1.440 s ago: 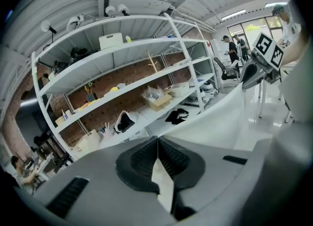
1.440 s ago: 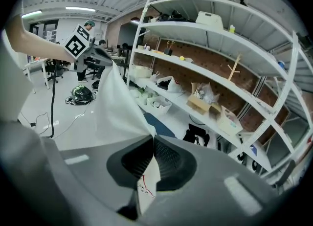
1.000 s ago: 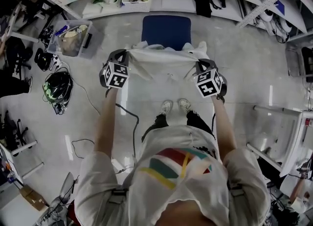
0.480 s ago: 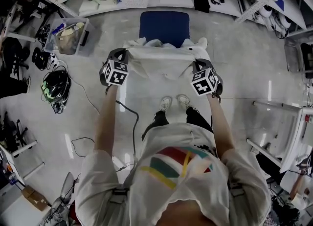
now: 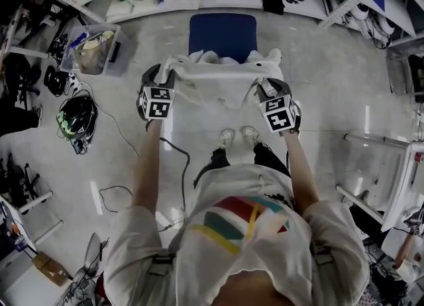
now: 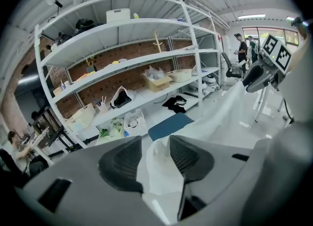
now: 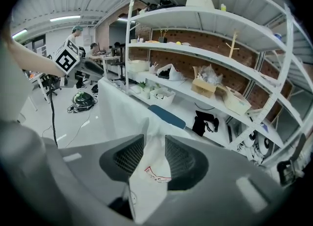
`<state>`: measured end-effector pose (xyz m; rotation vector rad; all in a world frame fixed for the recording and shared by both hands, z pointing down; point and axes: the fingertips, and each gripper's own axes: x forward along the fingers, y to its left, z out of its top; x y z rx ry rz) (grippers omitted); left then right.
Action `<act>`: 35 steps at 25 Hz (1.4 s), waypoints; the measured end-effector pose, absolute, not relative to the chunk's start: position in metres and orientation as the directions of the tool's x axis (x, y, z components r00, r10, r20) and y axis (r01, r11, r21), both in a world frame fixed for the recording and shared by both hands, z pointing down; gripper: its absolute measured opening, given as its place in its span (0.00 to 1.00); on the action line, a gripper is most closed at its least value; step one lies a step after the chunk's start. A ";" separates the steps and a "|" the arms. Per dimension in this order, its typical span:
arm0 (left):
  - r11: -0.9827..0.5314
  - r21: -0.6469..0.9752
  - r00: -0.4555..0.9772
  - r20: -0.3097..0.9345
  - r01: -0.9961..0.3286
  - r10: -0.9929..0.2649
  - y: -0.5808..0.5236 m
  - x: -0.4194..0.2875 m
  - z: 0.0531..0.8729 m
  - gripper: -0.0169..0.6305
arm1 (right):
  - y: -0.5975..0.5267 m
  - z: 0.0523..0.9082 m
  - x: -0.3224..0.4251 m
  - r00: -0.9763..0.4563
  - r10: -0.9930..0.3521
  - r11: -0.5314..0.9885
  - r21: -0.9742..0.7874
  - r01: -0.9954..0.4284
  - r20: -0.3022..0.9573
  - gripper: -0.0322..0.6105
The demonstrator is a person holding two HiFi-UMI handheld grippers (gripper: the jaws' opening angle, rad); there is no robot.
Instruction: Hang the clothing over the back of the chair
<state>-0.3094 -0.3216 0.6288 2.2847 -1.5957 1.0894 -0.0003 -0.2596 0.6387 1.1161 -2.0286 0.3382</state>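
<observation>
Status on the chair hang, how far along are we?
Done, it seems: the white garment lies draped across the back of the chair. In hand: the left gripper and right gripper are opening their jaws, with cloth between the pads. Left: draw both grippers clear and see that the garment stays put.

white clothing (image 5: 212,76), blue chair (image 5: 222,33), pale floor (image 5: 331,93)

Left tongs (image 6: 155,140), right tongs (image 7: 154,137) opening (cloth (image 5: 213,77) between)
</observation>
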 end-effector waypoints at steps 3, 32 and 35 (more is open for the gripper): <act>-0.395 -0.235 0.187 0.600 -0.888 -0.778 -0.321 -0.308 0.621 0.29 | -0.261 0.633 0.001 -0.312 -0.612 0.568 0.129 -0.813 0.727 0.26; -0.337 -0.249 0.358 -0.045 -0.908 -0.933 -0.281 -0.171 0.304 0.05 | -0.274 0.315 0.004 -0.347 -0.937 0.342 0.237 -0.909 0.021 0.06; -0.335 -0.291 0.362 -0.040 -0.896 -0.931 -0.274 -0.164 0.300 0.05 | -0.261 0.304 -0.005 -0.370 -0.929 0.348 0.286 -0.893 -0.025 0.06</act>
